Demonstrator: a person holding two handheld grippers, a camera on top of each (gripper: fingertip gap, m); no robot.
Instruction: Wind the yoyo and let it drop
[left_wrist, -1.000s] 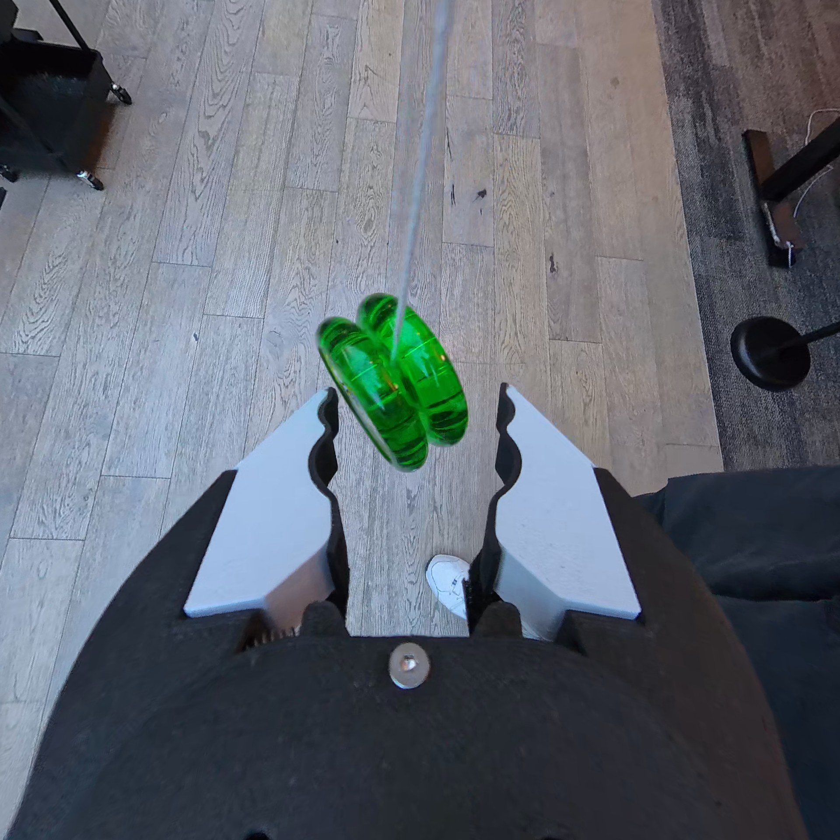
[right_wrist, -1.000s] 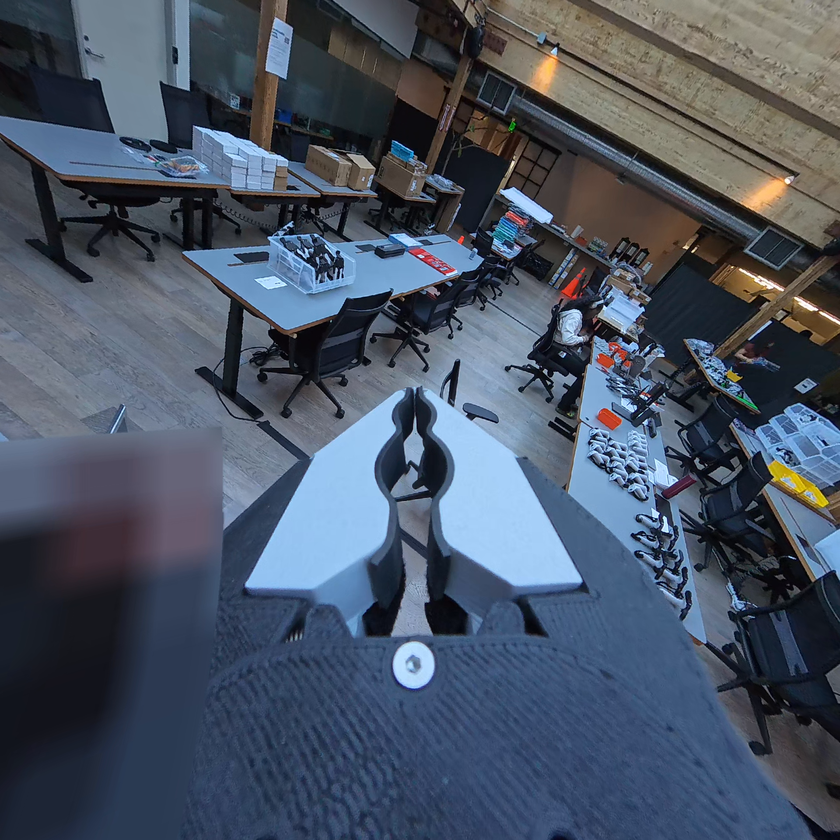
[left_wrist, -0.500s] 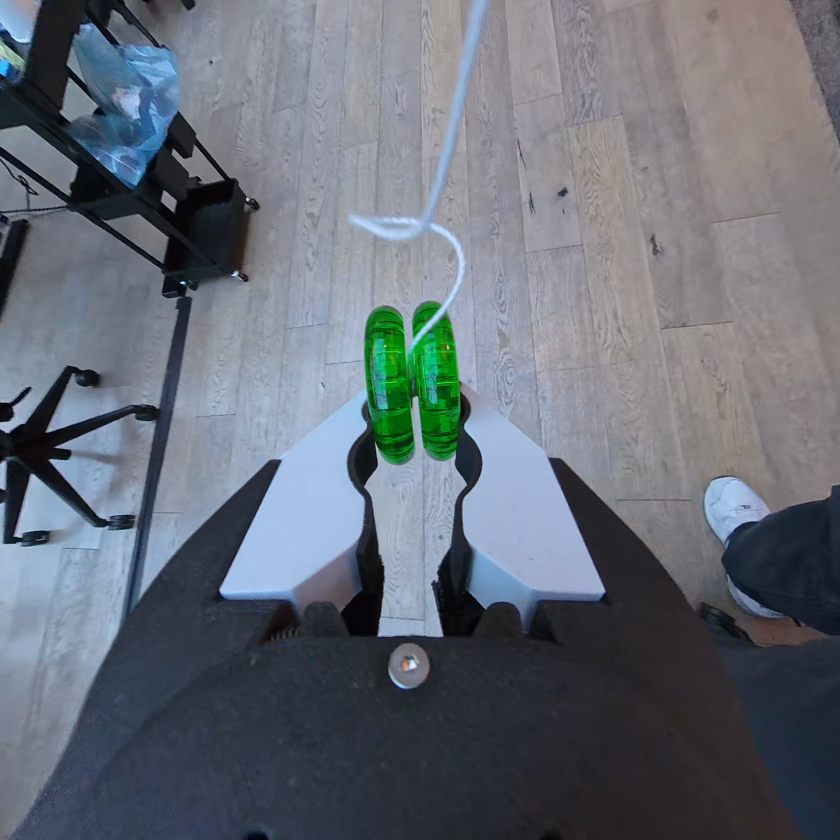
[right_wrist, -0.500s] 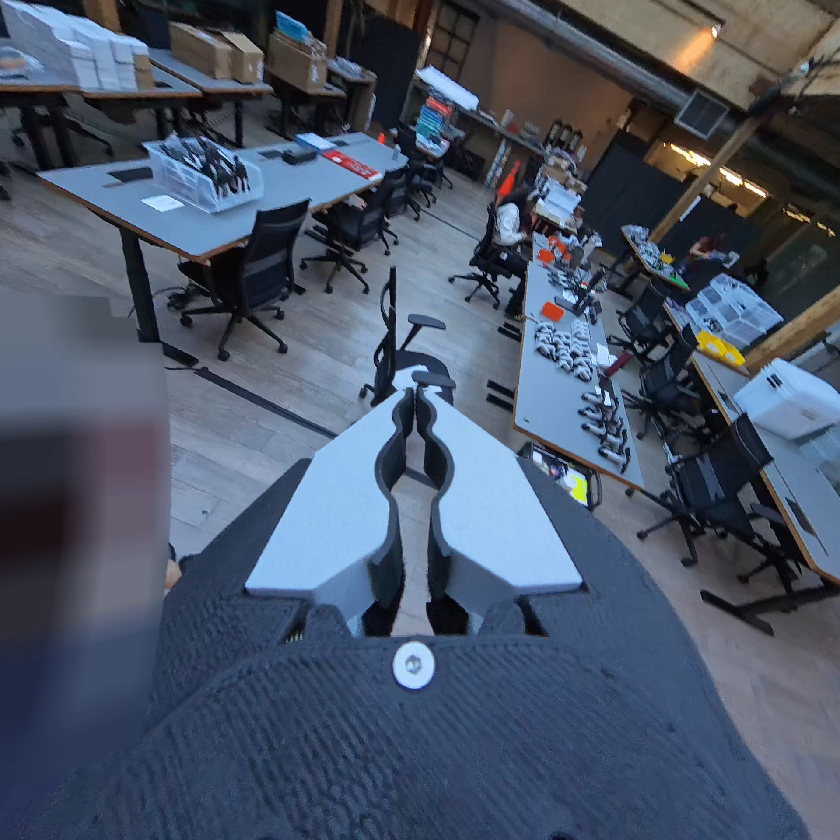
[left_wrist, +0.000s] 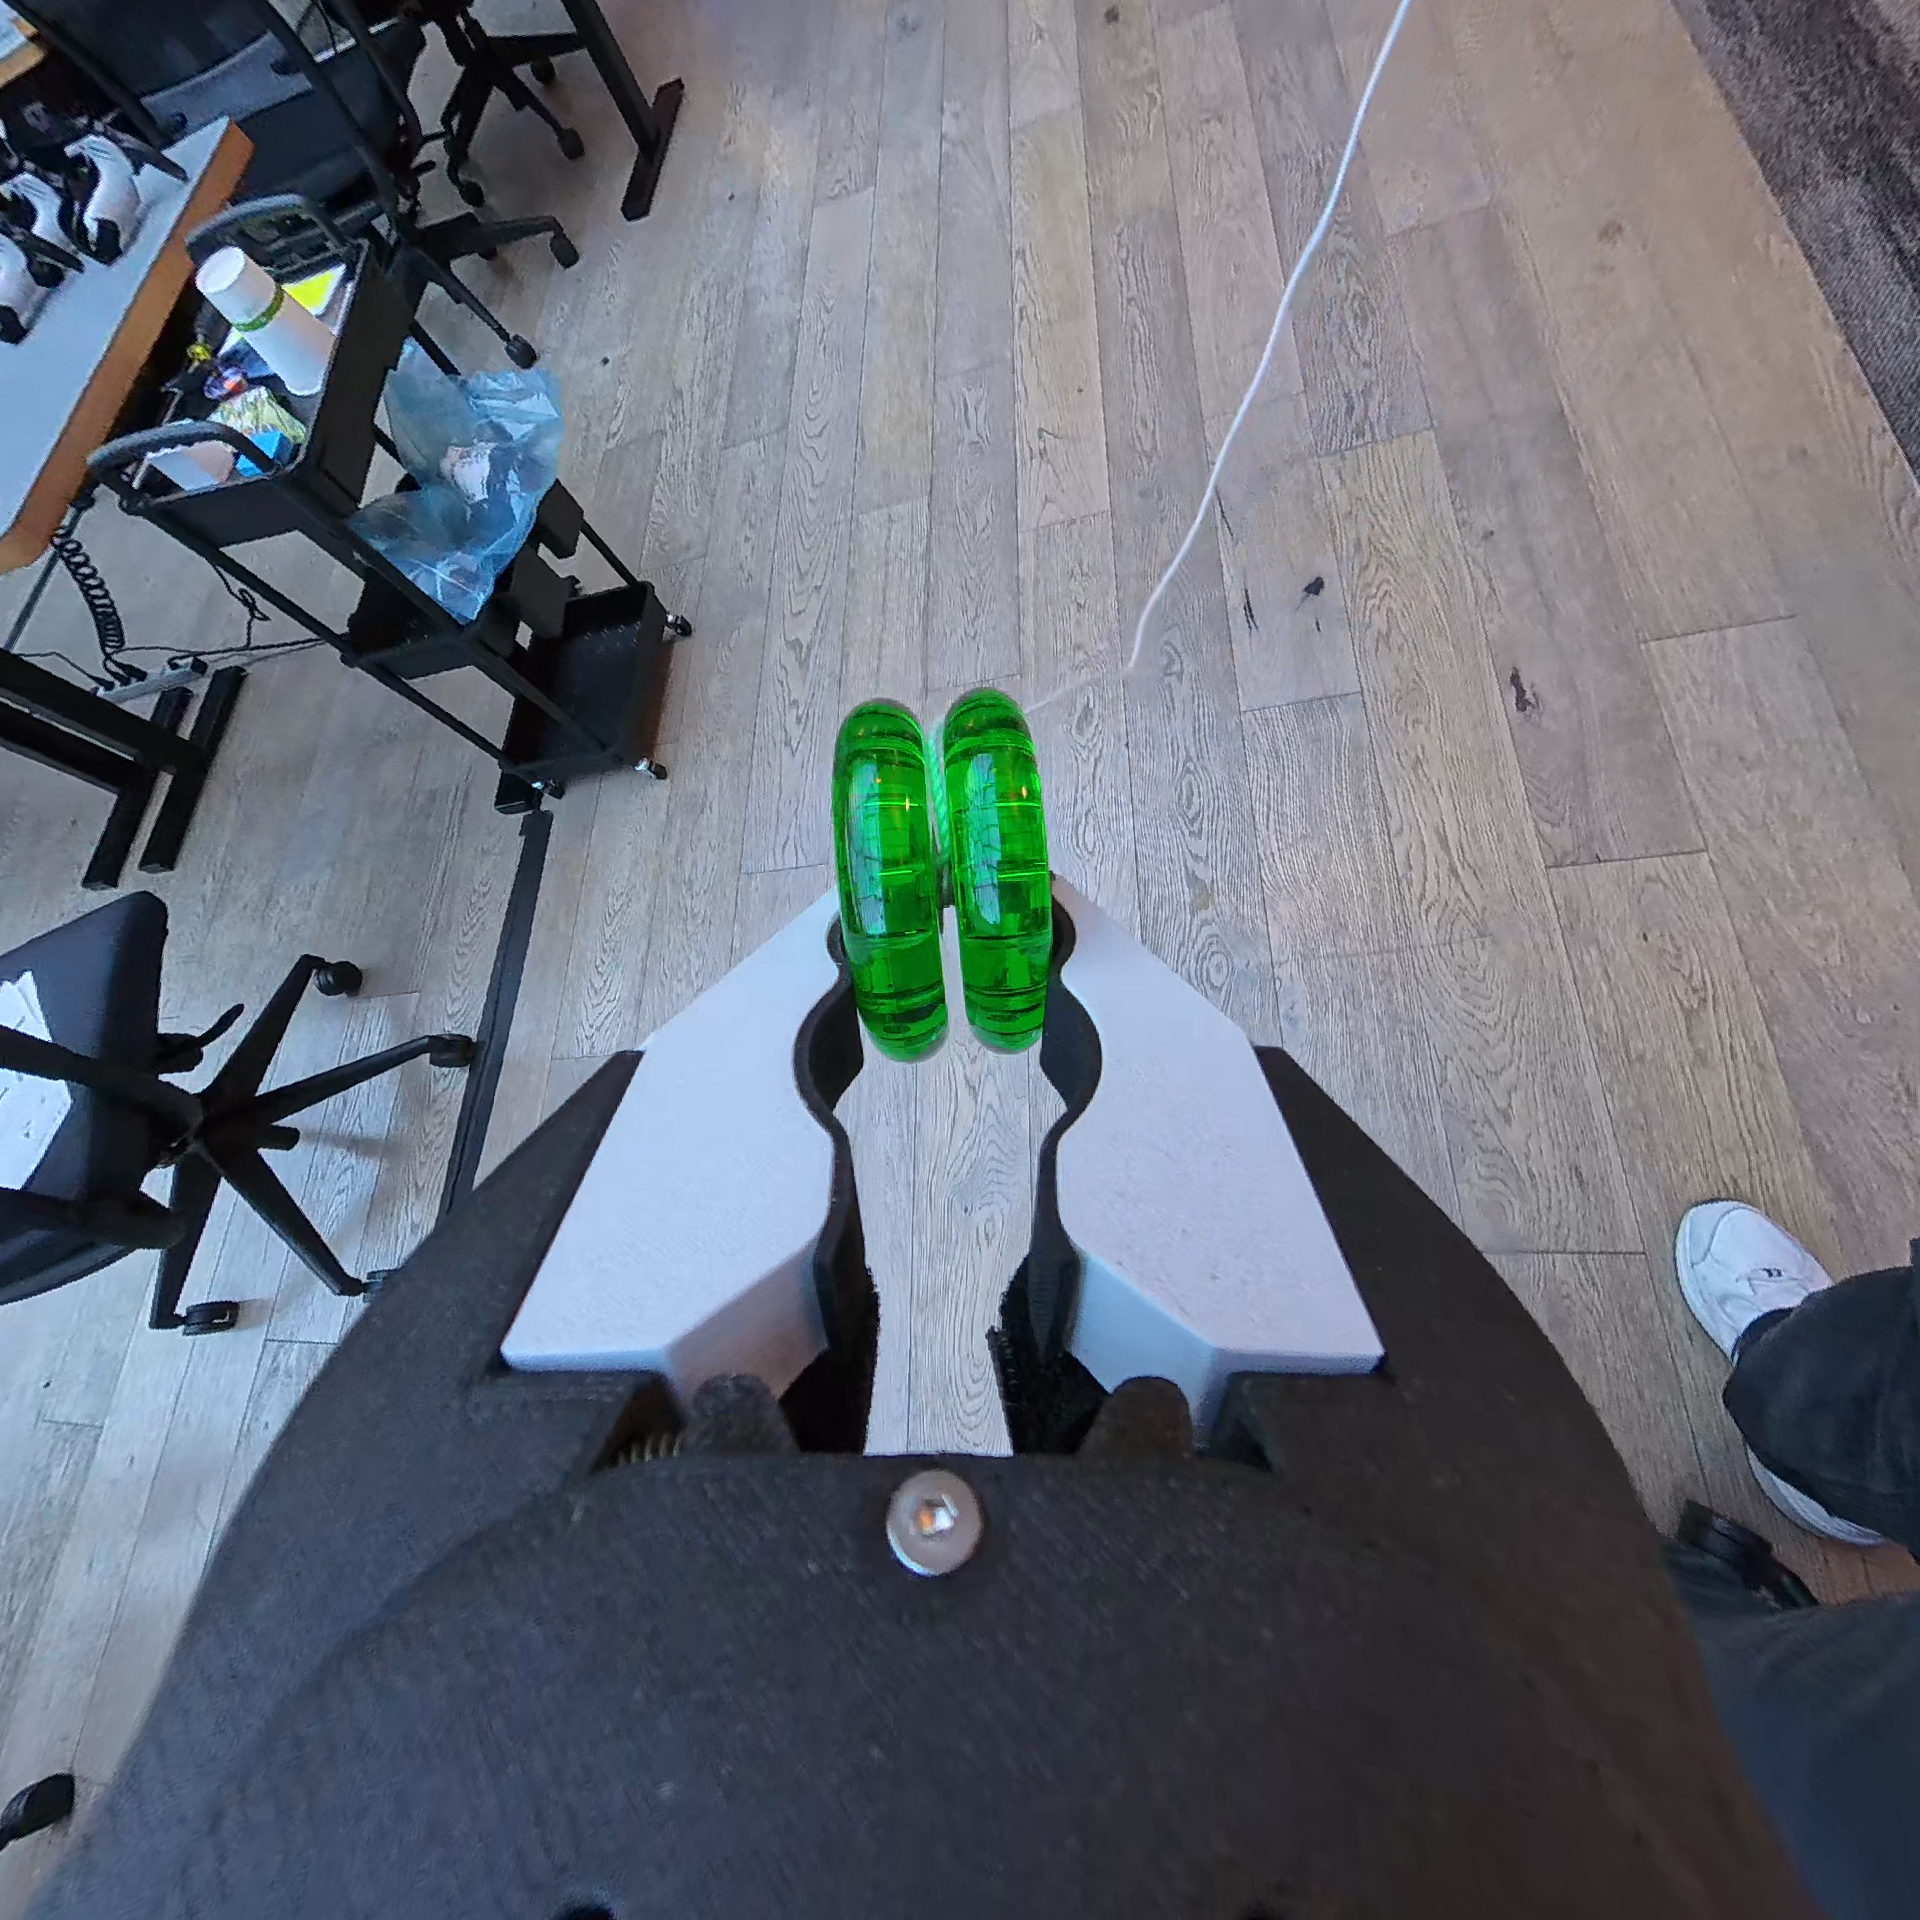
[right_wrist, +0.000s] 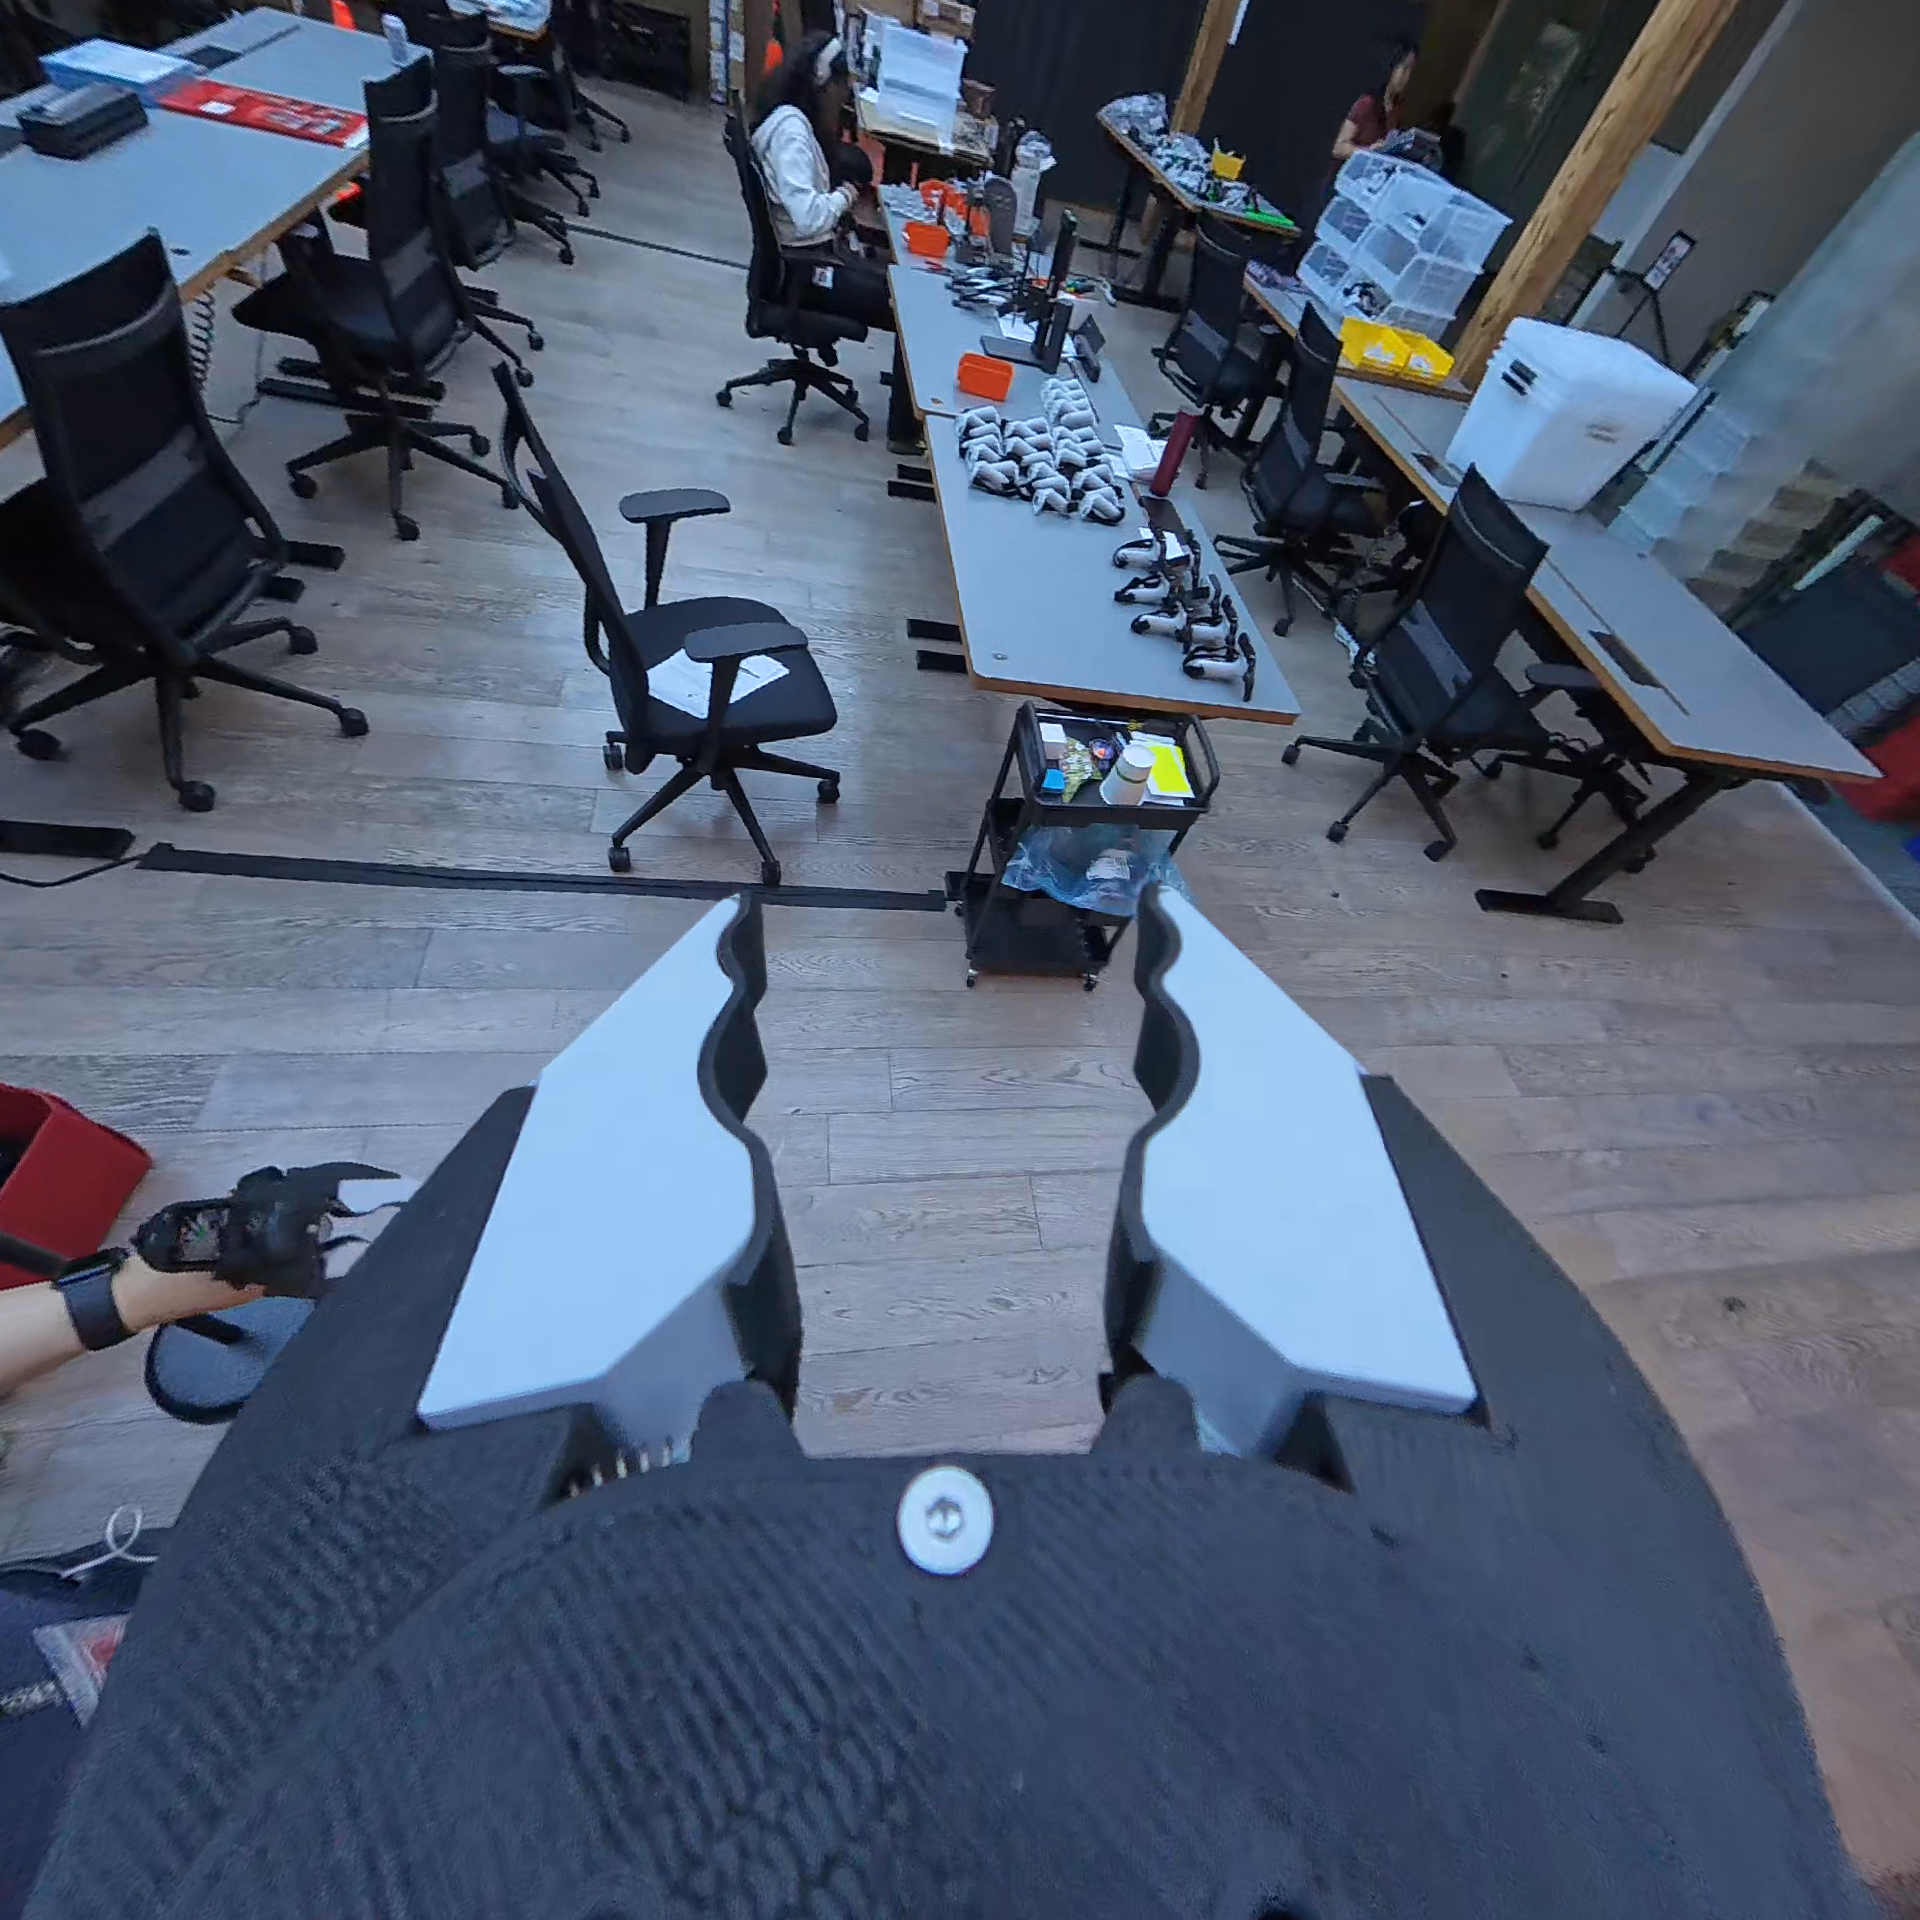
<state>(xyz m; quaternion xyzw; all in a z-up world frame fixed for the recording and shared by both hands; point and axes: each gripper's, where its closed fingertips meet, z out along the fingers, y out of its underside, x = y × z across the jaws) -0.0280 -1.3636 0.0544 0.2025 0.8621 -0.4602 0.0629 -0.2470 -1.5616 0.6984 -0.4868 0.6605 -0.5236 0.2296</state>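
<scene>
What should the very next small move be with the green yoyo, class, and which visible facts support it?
Probably the right hand-held gripper, which is open and empty, should take the white string. The left hand-held gripper is shut on the green yoyo, and the string trails loose up to the right, apparently unwound, so winding needs it held first.

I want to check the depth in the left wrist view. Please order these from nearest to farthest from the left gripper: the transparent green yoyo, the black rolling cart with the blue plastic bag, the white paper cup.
1. Transparent green yoyo: between the left gripper fingertips.
2. Black rolling cart with the blue plastic bag: floor, left.
3. White paper cup: cart's top shelf, far upper left.
</scene>
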